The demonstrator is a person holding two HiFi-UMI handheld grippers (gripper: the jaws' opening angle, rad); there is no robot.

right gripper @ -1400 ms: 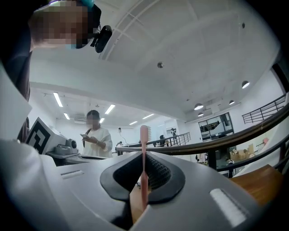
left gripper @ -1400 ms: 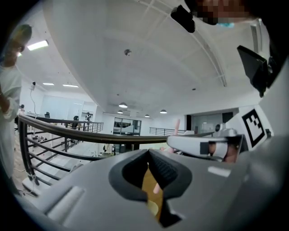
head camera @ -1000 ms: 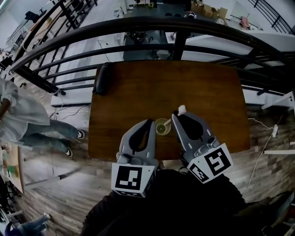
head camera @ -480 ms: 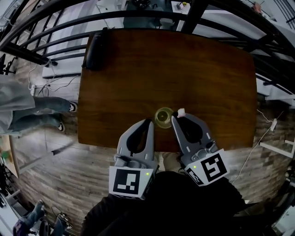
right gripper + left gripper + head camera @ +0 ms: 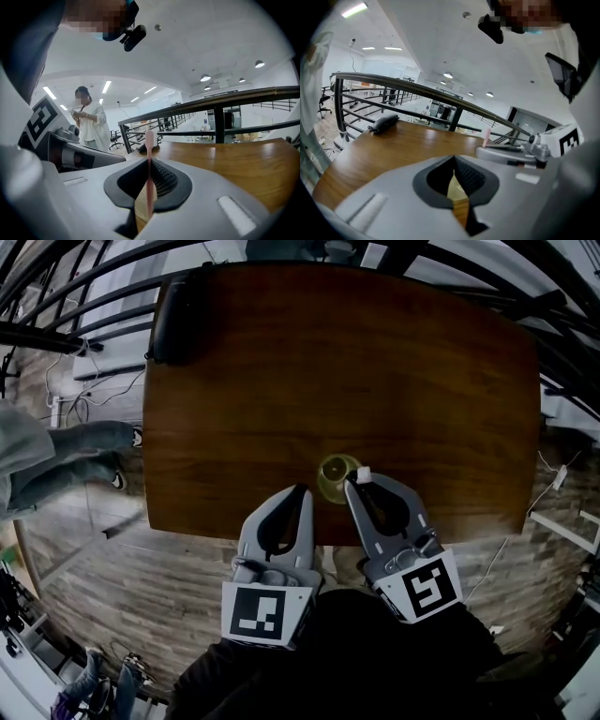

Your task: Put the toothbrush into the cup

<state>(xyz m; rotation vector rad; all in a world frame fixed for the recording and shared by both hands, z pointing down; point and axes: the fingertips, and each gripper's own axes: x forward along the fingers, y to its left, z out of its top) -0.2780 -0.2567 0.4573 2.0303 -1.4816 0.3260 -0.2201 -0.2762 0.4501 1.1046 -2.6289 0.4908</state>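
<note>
Two gripping pieces low over the near edge of the counter (image 5: 394, 362), side by side, with the yellow-green cup (image 5: 335, 476) just past their tips. In the right tool (image 5: 352, 487): the pink toothbrush (image 5: 149, 174), clamped by its handle between the pads, stem upright, pale upper end topmost and just beside the cup's right rim in the head view, not yet over the mouth. As for the left tool (image 5: 300, 491): pressed together on nothing, only a sliver of wood visible through the slit. Carrying step, by the look of it: brush gripped, brought up to the cup, not yet in. Next, most likely: a small shift to the left to centre the brush over the opening, then lowering or tipping to get the bottom end past the rim, and only then letting go. No hold on the cup, hence some risk of toppling it with a knock on the rim. Against the frame a second back: both tools lower and nearer the wood, counter filling far more of the head view, railing nearly gone from its top, brush end closer to the cup, grip unchanged.
</note>
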